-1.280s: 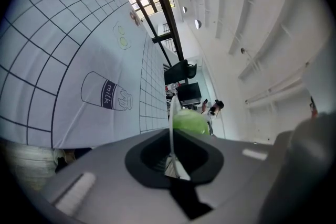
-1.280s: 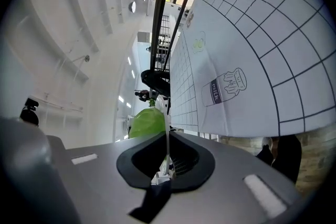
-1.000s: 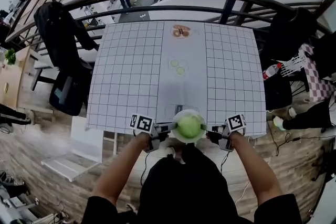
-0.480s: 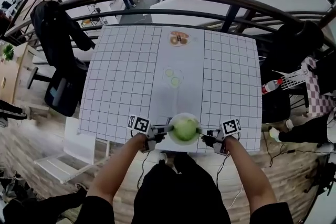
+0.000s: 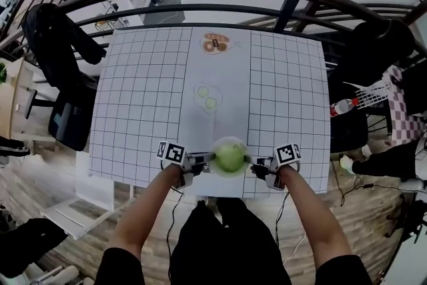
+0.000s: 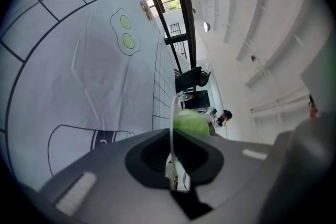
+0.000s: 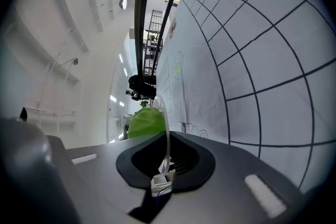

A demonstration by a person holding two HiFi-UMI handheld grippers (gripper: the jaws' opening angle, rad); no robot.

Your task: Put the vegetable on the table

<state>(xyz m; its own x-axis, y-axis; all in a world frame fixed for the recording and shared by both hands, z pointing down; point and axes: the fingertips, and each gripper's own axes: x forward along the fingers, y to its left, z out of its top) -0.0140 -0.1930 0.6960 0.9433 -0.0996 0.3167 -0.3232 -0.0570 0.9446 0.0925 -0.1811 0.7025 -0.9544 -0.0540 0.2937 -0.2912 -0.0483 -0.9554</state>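
Left gripper (image 5: 208,158) and right gripper (image 5: 252,162) clamped on the plate (image 5: 229,140) rim, you've advanced the cabbage (image 5: 230,159) over the table (image 5: 147,97); lowering remains.

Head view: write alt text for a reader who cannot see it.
A person holds a white plate carrying a round green vegetable, with the left gripper and right gripper each clamped on its rim, at the near edge of a gridded table. Printed outlines lie farther along the table's middle strip.

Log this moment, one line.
left gripper: shut on thin white plate rim | right gripper: shut on opposite rim | round green vegetable: on plate | over gridded table, near edge
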